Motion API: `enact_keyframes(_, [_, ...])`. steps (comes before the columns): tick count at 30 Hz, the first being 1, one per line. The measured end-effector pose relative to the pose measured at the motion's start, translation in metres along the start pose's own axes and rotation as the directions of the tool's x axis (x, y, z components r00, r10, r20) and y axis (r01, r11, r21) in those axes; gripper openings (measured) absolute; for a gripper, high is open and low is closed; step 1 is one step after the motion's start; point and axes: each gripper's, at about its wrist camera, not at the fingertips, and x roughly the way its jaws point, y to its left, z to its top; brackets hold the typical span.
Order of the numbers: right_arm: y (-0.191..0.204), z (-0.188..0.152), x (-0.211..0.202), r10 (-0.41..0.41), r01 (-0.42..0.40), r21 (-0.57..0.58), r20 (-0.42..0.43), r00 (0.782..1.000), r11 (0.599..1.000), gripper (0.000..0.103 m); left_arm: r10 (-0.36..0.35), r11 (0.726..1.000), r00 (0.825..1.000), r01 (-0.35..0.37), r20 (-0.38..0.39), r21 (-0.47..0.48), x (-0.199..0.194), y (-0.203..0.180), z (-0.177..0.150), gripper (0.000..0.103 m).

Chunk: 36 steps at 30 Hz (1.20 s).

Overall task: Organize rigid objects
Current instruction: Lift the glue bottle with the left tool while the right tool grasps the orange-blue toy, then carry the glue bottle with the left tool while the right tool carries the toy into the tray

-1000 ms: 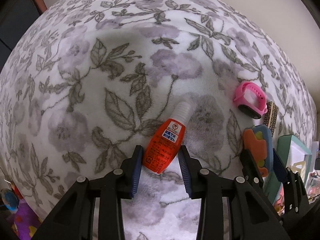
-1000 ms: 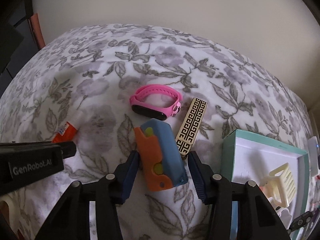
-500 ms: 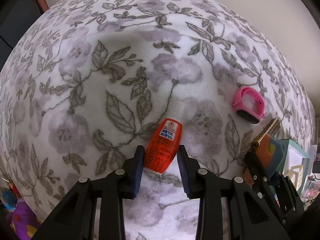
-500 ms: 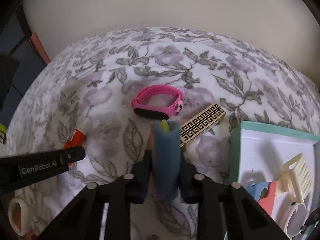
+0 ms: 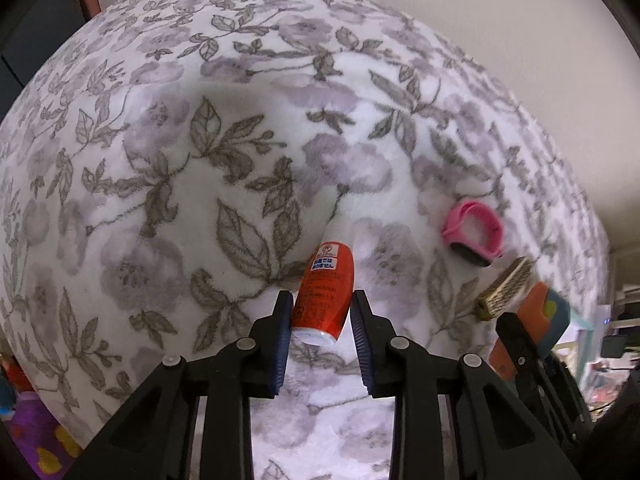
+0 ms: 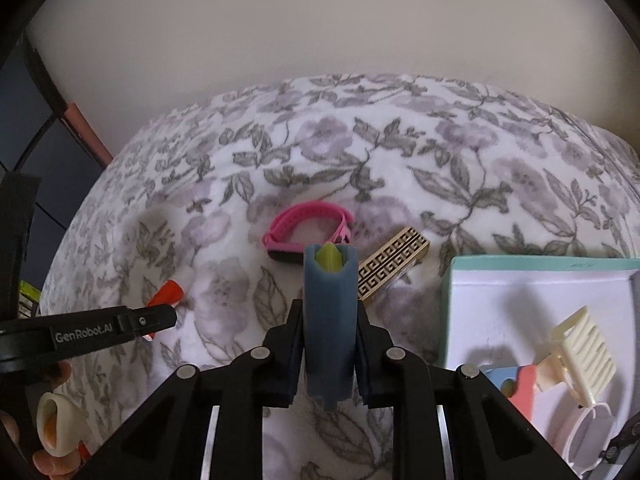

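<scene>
A blanket (image 5: pixel 168 168) printed with grey leaves and mauve flowers covers the surface under everything; whether a bed or a bench lies beneath it cannot be told. At the right edge of the right wrist view sits a shallow tray (image 6: pixel 520 265) with a teal rim and white floor, holding a cream comb (image 6: pixel 582 350) and a few smaller pieces.

The right tongs (image 6: pixel 329 354) are clamped tight on a blue toy block (image 6: pixel 329 308) with a green piece at its tip, carried above the blanket. The left tongs (image 5: pixel 321 322) have just been closing, and their blue pads now press on a small orange bottle (image 5: pixel 326 286) with a white label, its base lifted off the blanket.

Beyond the block lie a pink wristband (image 6: pixel 306 229) and, just beside it but apart, a slim black-and-gold patterned bar (image 6: pixel 390 268), both resting on the blanket.
</scene>
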Motion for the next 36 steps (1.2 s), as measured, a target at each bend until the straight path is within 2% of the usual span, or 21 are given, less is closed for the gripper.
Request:
enact_keyframes(6, [-0.004,0.009,-0.023,0.013,-0.013,0.012,0.051,0.999,1.000,0.023,-0.090,0.996,0.995,0.091,0.043,-0.021,-0.029,0.013,0.010,0.023])
enact_keyframes(12, [-0.018,0.014,-0.039,0.006,-0.010,0.052,0.076,0.997,0.999,0.023,-0.139,0.990,0.988,0.139,0.067,0.003,-0.049,0.009,0.014,0.022])
enact_keyframes(23, [-0.051,0.019,-0.056,-0.015,0.002,0.126,0.102,0.995,0.992,0.023,-0.136,0.990,0.988,0.133,0.073,0.037,-0.047,-0.011,0.008,0.021])
enact_keyframes(31, [-0.108,0.014,-0.075,-0.125,0.105,0.247,0.069,0.990,0.963,0.023,-0.273,0.953,0.959,0.259,0.078,0.155,-0.068,-0.060,-0.009,0.021])
enact_keyframes(36, [-0.141,0.005,-0.085,-0.186,0.166,0.309,0.035,0.982,0.936,0.023,-0.310,0.928,0.948,0.286,0.071,0.241,-0.071,-0.096,-0.025,0.021])
